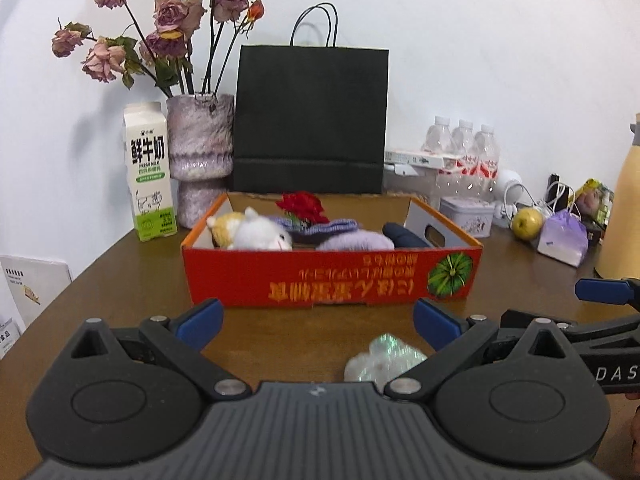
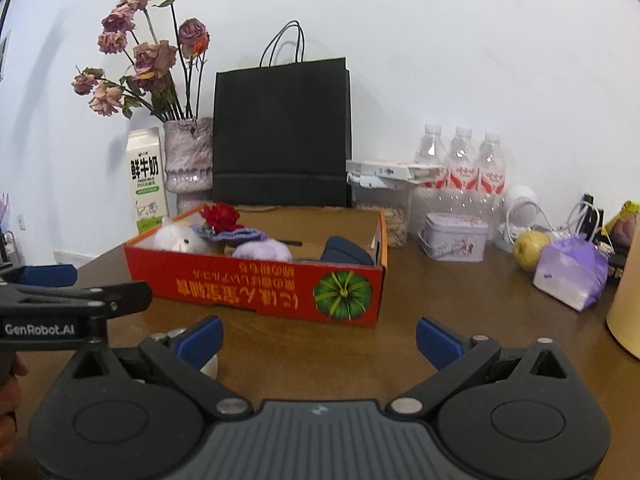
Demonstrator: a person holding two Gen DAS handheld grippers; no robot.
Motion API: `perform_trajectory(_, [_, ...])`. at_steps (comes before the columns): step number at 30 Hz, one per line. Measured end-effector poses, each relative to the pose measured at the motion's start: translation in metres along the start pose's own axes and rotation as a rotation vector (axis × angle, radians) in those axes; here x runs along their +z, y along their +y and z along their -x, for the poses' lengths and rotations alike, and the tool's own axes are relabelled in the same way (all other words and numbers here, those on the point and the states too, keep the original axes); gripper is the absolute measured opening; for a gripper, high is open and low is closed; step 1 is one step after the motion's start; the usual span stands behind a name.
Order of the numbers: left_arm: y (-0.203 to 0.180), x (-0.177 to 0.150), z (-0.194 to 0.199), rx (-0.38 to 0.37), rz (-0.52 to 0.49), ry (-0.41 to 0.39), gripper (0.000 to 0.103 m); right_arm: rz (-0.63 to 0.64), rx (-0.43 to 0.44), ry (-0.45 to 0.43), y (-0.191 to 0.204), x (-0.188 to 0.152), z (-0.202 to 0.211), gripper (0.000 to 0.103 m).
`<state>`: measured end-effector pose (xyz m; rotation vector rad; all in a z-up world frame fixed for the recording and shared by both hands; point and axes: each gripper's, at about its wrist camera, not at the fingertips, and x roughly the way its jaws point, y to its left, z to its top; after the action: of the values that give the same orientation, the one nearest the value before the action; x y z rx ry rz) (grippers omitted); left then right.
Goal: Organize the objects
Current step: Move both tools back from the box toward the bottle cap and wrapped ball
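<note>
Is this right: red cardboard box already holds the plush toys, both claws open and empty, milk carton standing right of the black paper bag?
One error: the white-and-green milk carton stands left of the black paper bag, beyond the vase; the left wrist view shows it. The red cardboard box does hold the plush toys, and left claw and right claw are open, empty.

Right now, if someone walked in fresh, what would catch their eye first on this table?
Probably the red cardboard box at the table's middle, its print upside down, holding a white plush toy and a red flower. Behind it stands a tall black paper bag, with dried roses in a vase to its left. Both hand-held grippers are open in front of the box.
</note>
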<state>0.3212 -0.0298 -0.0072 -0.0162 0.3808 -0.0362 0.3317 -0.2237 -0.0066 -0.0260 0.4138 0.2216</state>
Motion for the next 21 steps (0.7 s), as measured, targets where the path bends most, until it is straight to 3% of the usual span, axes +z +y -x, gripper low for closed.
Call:
perform_trajectory(11, [-0.002, -0.036, 0.015, -0.007, -0.026, 0.121, 0.103, -0.006, -0.018, 0.065, 0.002, -0.037, 0.022, 0.103])
perform_trajectory(21, [0.001, -0.058, 0.03, 0.014, -0.018, 0.177, 0.103, -0.034, -0.046, 0.083, -0.001, -0.056, 0.046, 0.103])
